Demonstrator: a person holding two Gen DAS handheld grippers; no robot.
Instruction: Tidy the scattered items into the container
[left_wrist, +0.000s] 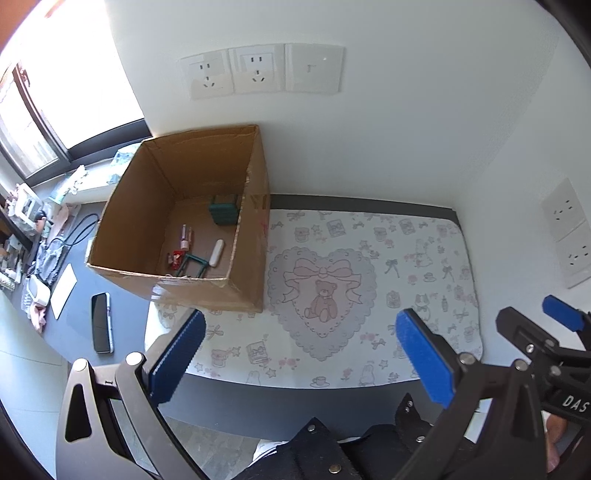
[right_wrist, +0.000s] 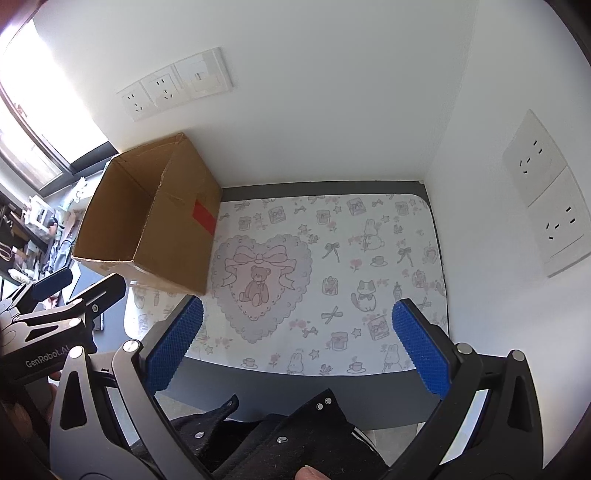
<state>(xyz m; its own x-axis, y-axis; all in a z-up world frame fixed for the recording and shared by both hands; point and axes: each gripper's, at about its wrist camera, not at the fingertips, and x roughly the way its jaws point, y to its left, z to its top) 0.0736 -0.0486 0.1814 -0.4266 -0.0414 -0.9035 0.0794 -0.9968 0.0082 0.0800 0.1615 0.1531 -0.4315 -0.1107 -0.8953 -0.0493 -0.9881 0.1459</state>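
Note:
An open cardboard box (left_wrist: 243, 280) stands at the left end of a patterned mat (left_wrist: 436, 266) with a teddy-bear heart. Inside it lie a dark green block (left_wrist: 223, 213), a white tube (left_wrist: 216, 252), a green frame-like item (left_wrist: 192, 265), a small red item (left_wrist: 176, 256) and a pink item (left_wrist: 184, 236). The box also shows in the right wrist view (right_wrist: 173, 243), its inside hidden. My left gripper (left_wrist: 301, 354) is open and empty, held above the mat's near edge. My right gripper (right_wrist: 295, 349) is open and empty to its right; it also shows in the left wrist view (left_wrist: 532, 325).
A black phone (left_wrist: 101, 322), a white paper (left_wrist: 63, 290), cables and clutter lie on the dark desk left of the box. Wall sockets (left_wrist: 236, 72) sit behind, more sockets (right_wrist: 546, 192) on the right wall. Dark clothing (right_wrist: 277, 439) is below the grippers.

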